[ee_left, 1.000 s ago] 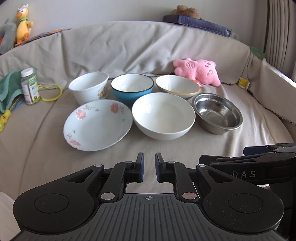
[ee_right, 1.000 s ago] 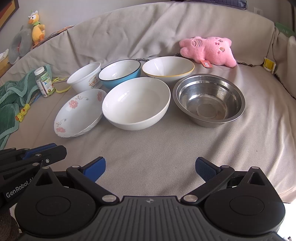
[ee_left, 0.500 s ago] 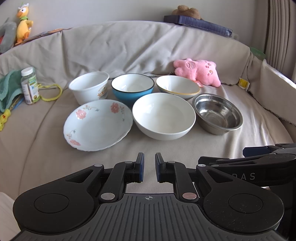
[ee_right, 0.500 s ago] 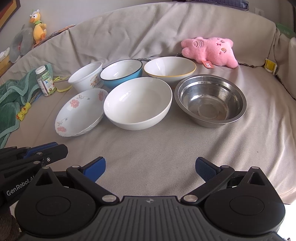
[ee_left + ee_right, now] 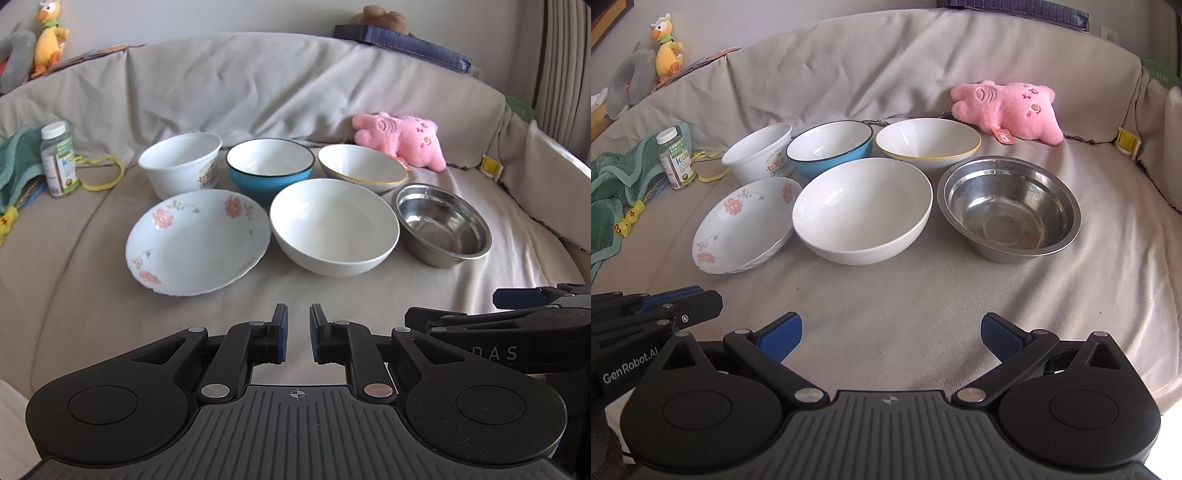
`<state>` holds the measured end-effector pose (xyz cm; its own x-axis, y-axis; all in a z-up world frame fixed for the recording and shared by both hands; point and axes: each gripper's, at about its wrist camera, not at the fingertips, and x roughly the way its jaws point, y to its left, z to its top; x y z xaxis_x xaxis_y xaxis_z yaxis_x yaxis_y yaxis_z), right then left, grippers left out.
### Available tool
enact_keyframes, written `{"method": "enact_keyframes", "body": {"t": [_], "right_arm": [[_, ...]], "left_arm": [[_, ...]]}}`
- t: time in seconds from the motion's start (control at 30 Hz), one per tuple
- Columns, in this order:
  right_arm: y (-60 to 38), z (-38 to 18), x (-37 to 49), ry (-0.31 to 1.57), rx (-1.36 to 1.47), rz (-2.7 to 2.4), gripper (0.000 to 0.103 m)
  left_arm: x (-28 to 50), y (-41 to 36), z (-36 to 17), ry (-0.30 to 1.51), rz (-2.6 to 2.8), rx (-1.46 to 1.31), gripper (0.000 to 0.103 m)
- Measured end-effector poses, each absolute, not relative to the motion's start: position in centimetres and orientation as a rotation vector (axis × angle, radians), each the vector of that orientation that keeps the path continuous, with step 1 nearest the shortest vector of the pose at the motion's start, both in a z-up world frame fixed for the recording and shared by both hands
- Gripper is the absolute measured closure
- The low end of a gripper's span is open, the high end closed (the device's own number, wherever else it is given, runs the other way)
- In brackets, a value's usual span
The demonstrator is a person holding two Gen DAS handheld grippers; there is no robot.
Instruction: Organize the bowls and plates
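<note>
Six dishes stand in two rows on a beige-covered sofa seat. In front are a floral plate, a large white bowl and a steel bowl. Behind them are a printed white cup-bowl, a blue bowl and a yellow-rimmed white bowl. My left gripper hovers short of the plate and the white bowl, shut, with nothing between its pads. My right gripper stands wide open and empty in front of the white bowl and the steel bowl.
A pink plush toy lies behind the bowls at the right. A small bottle and a green towel sit at the left. A yellow duck toy perches on the sofa back.
</note>
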<state>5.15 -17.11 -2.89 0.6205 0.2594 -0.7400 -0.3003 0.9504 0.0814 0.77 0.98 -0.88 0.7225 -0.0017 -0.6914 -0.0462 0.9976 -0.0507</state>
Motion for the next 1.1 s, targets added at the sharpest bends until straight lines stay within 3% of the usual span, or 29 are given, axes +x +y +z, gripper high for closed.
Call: {"method": "enact_keyframes", "body": {"t": [0.2,0.33,0.7,0.8,0.97,1.1], "right_arm": [[-15.9,-3.8,5.6,0.835,-0.082,0.331,0.0],[-14.4,-5.1,6.5,0.878,-0.028,0.377,0.0],[-7.8,-7.3,9.0,0.9,0.079,0.508,0.002],[-5.8,-8.0,9.8,0.901,0.054,0.49,0.009],[-3.7,-8.3,10.5,0.849,0.016,0.45,0.034],[-2.5,-8.4,11.8,0.832,0.028,0.41,0.042]], "left_arm": [[2.4,4.6,-2.0,0.767,0.09,-0.176,0.085],[3.3,8.9,-2.5,0.631,0.069,-0.267,0.083],[5.3,20.8,-6.4,0.817,-0.064,-0.616,0.082],[6.4,22.3,-6.6,0.825,0.024,-0.607,0.082],[9.2,24.8,-6.0,0.731,0.073,-0.527,0.082],[12.0,26.7,-6.2,0.682,0.105,-0.534,0.082]]}}
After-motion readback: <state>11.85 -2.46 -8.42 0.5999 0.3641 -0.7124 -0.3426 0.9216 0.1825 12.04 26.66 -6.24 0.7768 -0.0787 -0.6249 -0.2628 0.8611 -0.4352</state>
